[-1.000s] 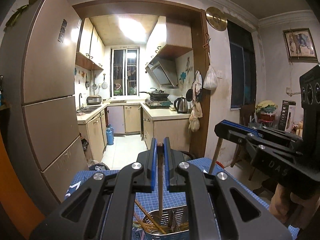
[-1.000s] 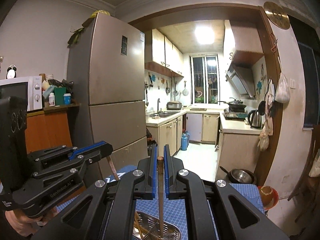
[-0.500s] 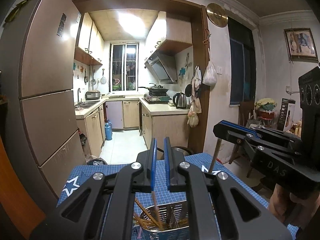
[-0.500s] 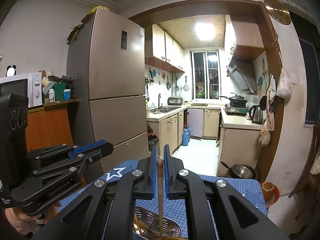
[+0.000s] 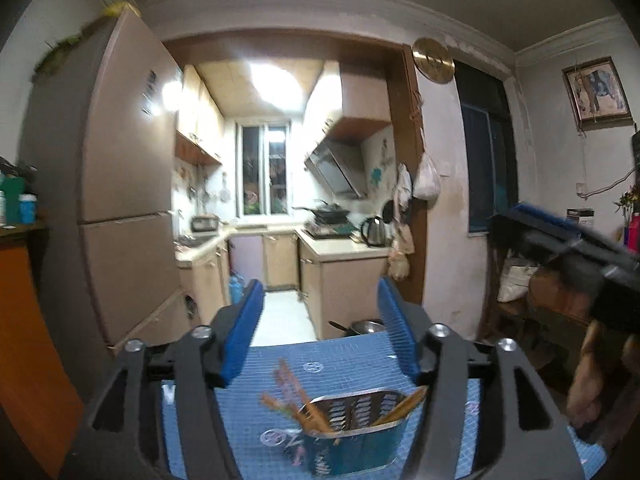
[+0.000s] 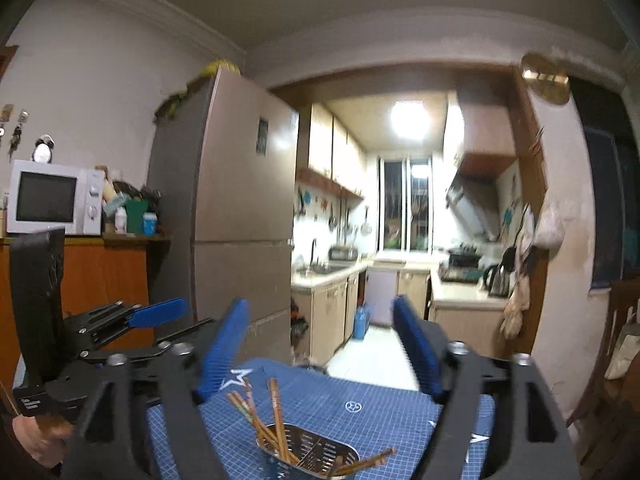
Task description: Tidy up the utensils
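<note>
A perforated metal utensil holder [image 5: 352, 436] [image 6: 316, 454] stands on the blue grid mat [image 5: 344, 364] [image 6: 372, 404]. Several wooden chopsticks [image 5: 298, 398] [image 6: 276, 412] lean inside it, some at the left side, some at the right [image 6: 366, 462]. My left gripper [image 5: 320, 320] is open and empty, above and behind the holder. My right gripper [image 6: 320, 340] is open and empty, also above the holder. Each gripper shows at the other view's edge: the right one [image 5: 568, 240], the left one [image 6: 120, 320].
A tall fridge [image 6: 224, 216] stands left of the kitchen doorway. A microwave [image 6: 52, 198] sits on an orange cabinet [image 6: 96, 280] at far left. A pan [image 5: 360, 326] lies beyond the mat's far edge. A chair and clutter stand at the right [image 5: 536, 280].
Both grippers opened and let go of their chopsticks, which now rest in the holder. Both grippers have pulled up and back from the holder.
</note>
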Available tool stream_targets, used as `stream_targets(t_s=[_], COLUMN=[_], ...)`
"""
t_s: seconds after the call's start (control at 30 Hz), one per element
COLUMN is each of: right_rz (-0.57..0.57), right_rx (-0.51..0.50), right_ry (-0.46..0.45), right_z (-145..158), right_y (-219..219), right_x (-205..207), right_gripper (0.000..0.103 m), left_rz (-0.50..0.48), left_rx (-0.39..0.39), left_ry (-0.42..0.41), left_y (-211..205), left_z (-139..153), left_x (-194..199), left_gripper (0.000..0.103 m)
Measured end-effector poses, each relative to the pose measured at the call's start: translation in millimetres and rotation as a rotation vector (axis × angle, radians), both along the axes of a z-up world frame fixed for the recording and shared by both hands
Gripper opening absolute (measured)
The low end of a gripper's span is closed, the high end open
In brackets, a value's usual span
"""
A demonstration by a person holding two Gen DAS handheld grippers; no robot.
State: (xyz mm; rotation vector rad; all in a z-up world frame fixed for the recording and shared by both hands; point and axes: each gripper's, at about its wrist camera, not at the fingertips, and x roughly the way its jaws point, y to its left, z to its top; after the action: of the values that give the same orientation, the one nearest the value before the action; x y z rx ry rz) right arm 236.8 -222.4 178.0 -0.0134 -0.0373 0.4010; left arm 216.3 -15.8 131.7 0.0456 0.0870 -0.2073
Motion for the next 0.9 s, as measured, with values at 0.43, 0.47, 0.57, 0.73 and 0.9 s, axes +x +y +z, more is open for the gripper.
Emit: stream_targets(t_s=[0.43,0.47,0.57,0.73,0.9], right_rz=[-0.133,-0.138,-0.144,-0.163,-0.173], right_rx=[0.013,0.016,0.024,0.025,0.013], right_ry=[-0.037,-0.024,0.021,0.113,0.171], right_z=[-88.7,-96.2,-119.2,-147.7,-166.8], right_y=[-28.4,-27.7,-23.1,-10.1,2.6], right_x=[-185.2,-192.1,-214.5,-237.2,-260.2], right_gripper=[0.098,0.098,0.098,0.098,0.098], left_rz=[0.161,0.164,0.14,0.127,0.123], left_rx=[0.015,0.028,0.009,0.0,-0.026], left_ry=[-0.079,-0.071,-0.024,0.033,0.087], left_y=[55.3,53.9,52.3,43.8,46.8], left_z=[-57.6,-62.6,-75.5,-99.9,-118.1], left_x=[-165.0,-173.1,-189.8,-212.8,-231.9], left_gripper=[0.097,0.097,0.097,0.097,0.097])
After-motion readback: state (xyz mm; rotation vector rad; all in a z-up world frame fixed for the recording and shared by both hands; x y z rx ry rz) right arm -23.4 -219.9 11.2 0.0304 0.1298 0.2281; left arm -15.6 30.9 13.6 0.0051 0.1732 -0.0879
